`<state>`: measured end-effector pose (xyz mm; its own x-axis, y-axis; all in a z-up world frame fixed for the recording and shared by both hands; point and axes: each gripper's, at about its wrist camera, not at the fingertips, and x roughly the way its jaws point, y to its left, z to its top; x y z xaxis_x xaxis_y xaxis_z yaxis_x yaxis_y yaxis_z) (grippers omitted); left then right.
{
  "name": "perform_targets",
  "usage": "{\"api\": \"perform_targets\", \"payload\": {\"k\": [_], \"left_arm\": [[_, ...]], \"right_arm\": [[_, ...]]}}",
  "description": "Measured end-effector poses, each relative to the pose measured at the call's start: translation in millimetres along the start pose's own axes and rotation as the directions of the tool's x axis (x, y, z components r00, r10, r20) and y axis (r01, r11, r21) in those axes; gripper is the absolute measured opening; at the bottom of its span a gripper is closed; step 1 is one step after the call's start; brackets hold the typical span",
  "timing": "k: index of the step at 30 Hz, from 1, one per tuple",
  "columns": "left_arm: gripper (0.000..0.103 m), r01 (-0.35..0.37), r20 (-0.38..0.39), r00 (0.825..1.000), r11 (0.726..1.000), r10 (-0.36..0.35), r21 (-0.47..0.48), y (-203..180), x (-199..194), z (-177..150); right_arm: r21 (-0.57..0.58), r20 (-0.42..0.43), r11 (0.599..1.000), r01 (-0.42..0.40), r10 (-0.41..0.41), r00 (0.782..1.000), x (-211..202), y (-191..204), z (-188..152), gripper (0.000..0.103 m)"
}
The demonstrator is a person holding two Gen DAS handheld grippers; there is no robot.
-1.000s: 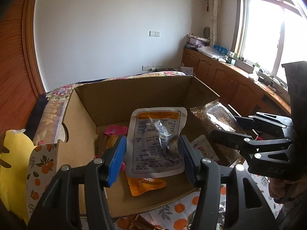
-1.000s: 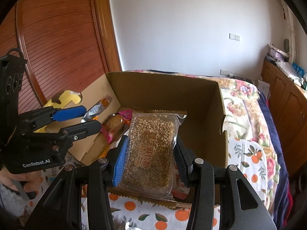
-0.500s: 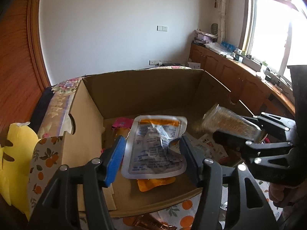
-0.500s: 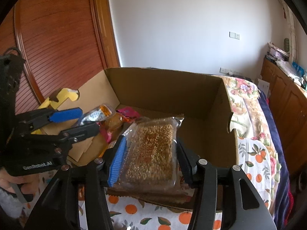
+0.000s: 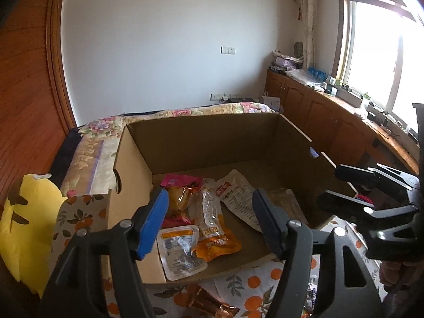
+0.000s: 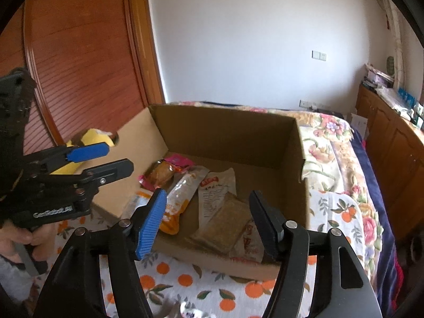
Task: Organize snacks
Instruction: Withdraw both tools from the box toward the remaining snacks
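Snack packets (image 5: 212, 220) lie in the box (image 5: 212, 137) on the bed (image 6: 334, 212); my left gripper (image 5: 209, 222) and right gripper (image 6: 206, 220), fingers just spreading, hold nothing.

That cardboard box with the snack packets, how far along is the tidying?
Well underway. Several packets already lie in the cardboard box, among them the grain bar and the white pouch. Nothing is in hand: the left gripper and right gripper have just been opening their jaws, now empty. A shiny brown packet waits outside.

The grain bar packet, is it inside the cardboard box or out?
Inside. The grain bar packet lies flat on the floor of the cardboard box, beside other snacks, and no tongs touch it.
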<state>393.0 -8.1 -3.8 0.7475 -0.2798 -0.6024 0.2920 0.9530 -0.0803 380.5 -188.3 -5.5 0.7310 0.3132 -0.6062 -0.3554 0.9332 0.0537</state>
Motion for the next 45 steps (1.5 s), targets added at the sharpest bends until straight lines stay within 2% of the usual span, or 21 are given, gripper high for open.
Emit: {"api": "perform_targets", "payload": {"k": [10,18,29,34,38,45], "left_arm": [[0.068,0.021,0.043,0.999,1.0,-0.022,0.012,-12.3,-42.0,-13.7],[0.069,0.062,0.036,0.997,0.998,-0.062,0.023,-31.7,-65.0,-43.4],[0.069,0.077,-0.017,0.997,0.997,-0.077,0.029,-50.7,-71.1,-92.4],[0.069,0.085,-0.032,0.996,0.996,-0.084,0.021,-53.6,-72.5,-108.0],[0.069,0.097,-0.043,0.994,0.995,-0.096,0.029,-57.7,-72.7,-120.5],[0.068,0.123,-0.052,0.991,0.991,-0.12,0.06,-61.7,-69.8,-137.8]], "right_arm": [[0.022,0.03,1.0,0.009,-0.01,0.999,-64.7,8.1,-26.7,0.066],[0.046,-0.01,0.998,0.048,-0.048,0.999,-86.6,4.6,-65.9,0.066],[0.121,-0.122,0.99,0.067,-0.052,0.991,-83.4,1.8,-138.3,0.064],[0.178,-0.171,0.983,0.052,-0.021,0.985,-74.2,-2.0,-161.4,0.061],[0.218,-0.198,0.975,0.034,0.011,0.98,-65.0,-3.0,-170.6,0.058],[0.243,-0.236,0.969,0.045,0.014,0.972,-45.9,-0.4,-175.1,0.054]]}}
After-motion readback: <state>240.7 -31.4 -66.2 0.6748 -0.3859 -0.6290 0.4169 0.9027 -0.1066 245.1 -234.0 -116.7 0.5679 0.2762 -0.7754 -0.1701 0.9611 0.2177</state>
